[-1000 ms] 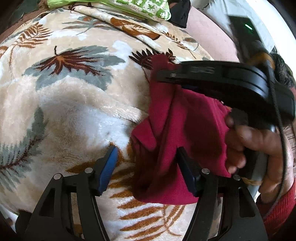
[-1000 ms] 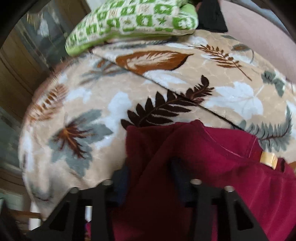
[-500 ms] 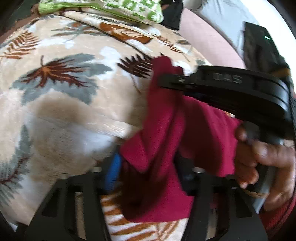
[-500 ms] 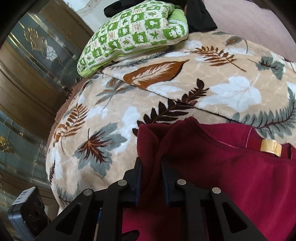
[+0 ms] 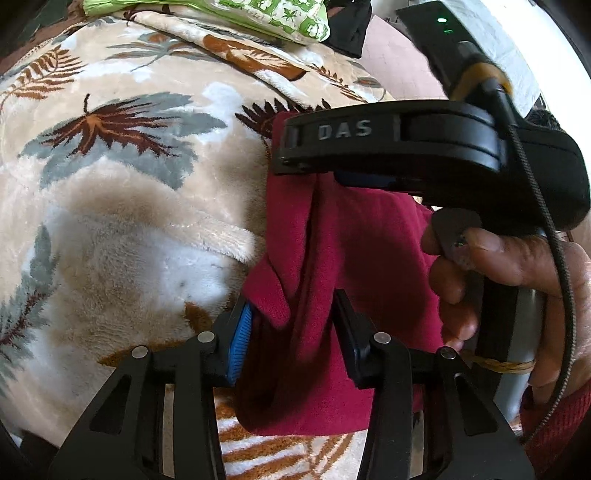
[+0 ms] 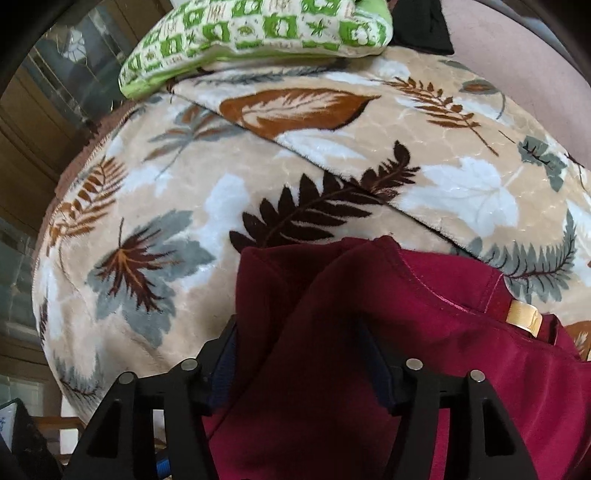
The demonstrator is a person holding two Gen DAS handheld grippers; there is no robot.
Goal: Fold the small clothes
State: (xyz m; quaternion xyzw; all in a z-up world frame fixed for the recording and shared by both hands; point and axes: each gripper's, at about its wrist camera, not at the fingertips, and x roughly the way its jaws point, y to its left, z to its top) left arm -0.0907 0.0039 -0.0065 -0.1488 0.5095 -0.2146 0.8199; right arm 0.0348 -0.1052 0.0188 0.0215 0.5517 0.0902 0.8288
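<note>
Beige leaf-patterned plush blanket (image 6: 177,206) lies under my bunched crimson fleece garment (image 5: 362,251); left hand-held gripper (image 5: 291,332) and right hand-held gripper (image 6: 299,354) straddle it, half-open — I'm gathering an edge; next, clamp and spread flat.

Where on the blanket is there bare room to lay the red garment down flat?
Bare blanket lies left of the red garment, up to the green pillow. The right is crowded: right claw and hand.
</note>
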